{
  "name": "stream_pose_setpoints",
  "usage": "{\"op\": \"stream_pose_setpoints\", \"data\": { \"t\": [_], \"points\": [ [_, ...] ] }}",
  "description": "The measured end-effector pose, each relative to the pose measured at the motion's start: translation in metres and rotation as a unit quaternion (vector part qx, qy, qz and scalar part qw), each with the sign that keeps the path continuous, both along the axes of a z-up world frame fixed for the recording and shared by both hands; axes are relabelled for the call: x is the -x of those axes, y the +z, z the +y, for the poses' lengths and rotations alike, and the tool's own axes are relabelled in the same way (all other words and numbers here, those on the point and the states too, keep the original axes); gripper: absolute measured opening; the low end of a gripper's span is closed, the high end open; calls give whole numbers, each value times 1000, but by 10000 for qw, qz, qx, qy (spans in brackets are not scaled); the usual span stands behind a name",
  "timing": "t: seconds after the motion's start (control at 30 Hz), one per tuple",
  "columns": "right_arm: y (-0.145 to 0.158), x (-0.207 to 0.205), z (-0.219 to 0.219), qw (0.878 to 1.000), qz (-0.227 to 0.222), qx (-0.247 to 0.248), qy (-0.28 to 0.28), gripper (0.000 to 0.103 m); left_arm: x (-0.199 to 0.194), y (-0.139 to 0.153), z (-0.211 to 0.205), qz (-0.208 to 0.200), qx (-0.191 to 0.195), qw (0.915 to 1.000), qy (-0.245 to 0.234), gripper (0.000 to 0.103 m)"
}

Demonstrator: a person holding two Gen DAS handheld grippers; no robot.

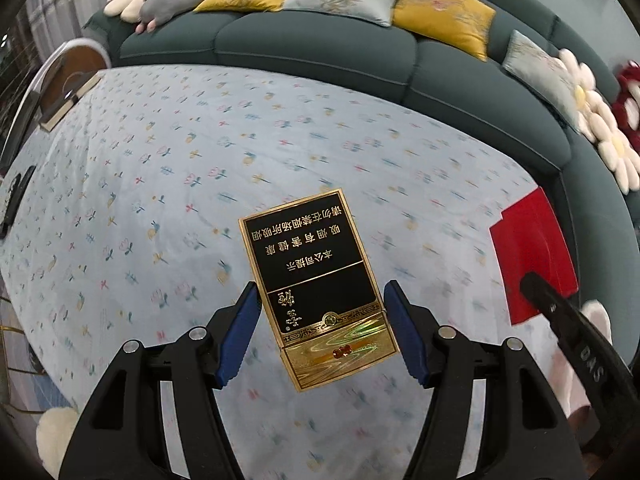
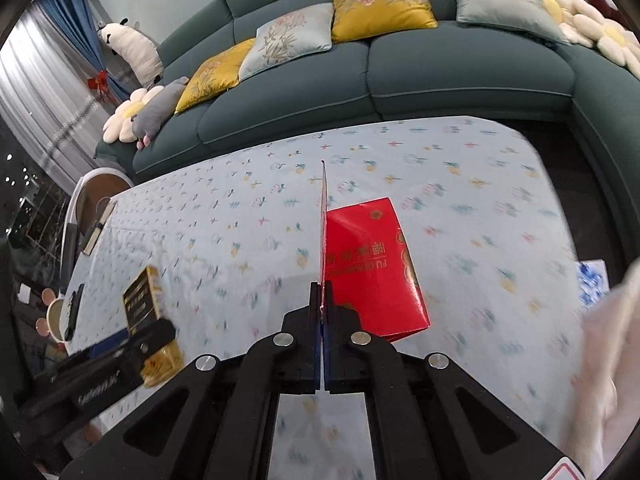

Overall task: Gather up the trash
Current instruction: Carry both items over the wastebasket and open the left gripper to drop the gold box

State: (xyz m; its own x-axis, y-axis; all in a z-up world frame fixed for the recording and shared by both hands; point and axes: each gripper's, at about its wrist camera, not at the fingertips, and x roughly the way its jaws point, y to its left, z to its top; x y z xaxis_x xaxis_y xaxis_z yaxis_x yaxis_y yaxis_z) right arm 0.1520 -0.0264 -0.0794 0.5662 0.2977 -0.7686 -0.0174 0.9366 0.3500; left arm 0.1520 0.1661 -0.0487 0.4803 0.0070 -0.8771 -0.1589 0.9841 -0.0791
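A black and gold cigarette box (image 1: 316, 284) lies flat on the floral tablecloth (image 1: 160, 184). My left gripper (image 1: 320, 312) is open, its blue pads on either side of the box, apart from it. The box also shows in the right wrist view (image 2: 146, 312), partly behind the left gripper. My right gripper (image 2: 322, 300) is shut on the thin flap of a red carton (image 2: 368, 264) and holds it above the table. The red carton shows at the right in the left wrist view (image 1: 534, 256).
A dark green sofa (image 2: 440, 68) with yellow and grey cushions curves around the table's far and right sides. A book (image 1: 68, 100) and a black remote (image 1: 16, 200) lie at the left end. A blue-white packet (image 2: 592, 280) sits at the right edge.
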Motion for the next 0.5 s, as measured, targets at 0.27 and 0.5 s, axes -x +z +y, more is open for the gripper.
{"op": "stream_pose_setpoints", "data": {
  "t": [0.27, 0.5],
  "points": [
    [31, 81, -42, 9989, -299, 0, -372, 1, 52, 24, -56, -185, -64, 9983, -545, 61],
    [53, 135, -71, 9965, -578, 42, -597, 1, 92, 43, -99, -392, -169, 9941, -997, 61]
  ]
}}
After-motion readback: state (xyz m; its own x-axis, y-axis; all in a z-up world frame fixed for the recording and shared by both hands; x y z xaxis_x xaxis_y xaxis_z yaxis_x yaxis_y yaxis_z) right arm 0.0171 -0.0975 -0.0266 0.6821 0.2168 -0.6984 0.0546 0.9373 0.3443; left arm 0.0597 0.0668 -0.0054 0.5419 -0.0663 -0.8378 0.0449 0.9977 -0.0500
